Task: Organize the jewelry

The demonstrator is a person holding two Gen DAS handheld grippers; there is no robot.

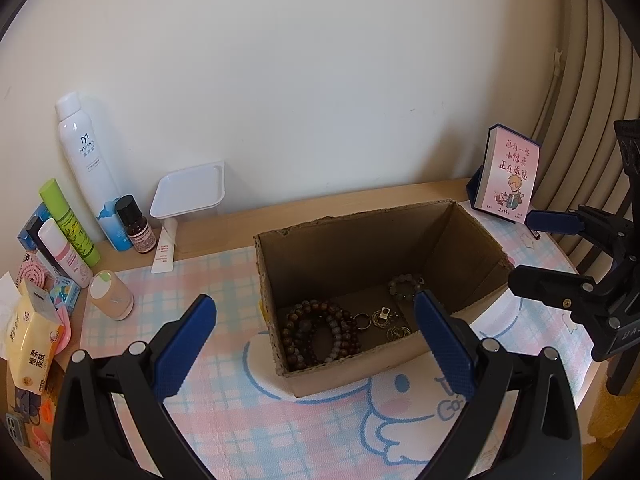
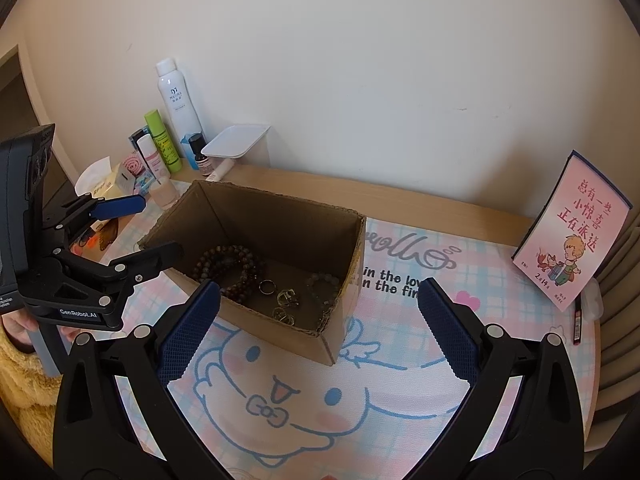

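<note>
Pastel plaid cartoon desk mat carries an open brown cardboard box mid-mat. Dark beaded bracelets and metal rings lie on the box floor. Left gripper and right gripper both spread wide, empty.

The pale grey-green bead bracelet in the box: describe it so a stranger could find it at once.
Start at the open brown cardboard box on the pink-and-blue plaid cartoon mat. On its floor, the pale grey-green bead bracelet lies alone toward the back, at the end nearer the pink illustrated calendar card. Unlike the heaped dark brown bead strands and small metal rings, it is one light, translucent loop.
</note>
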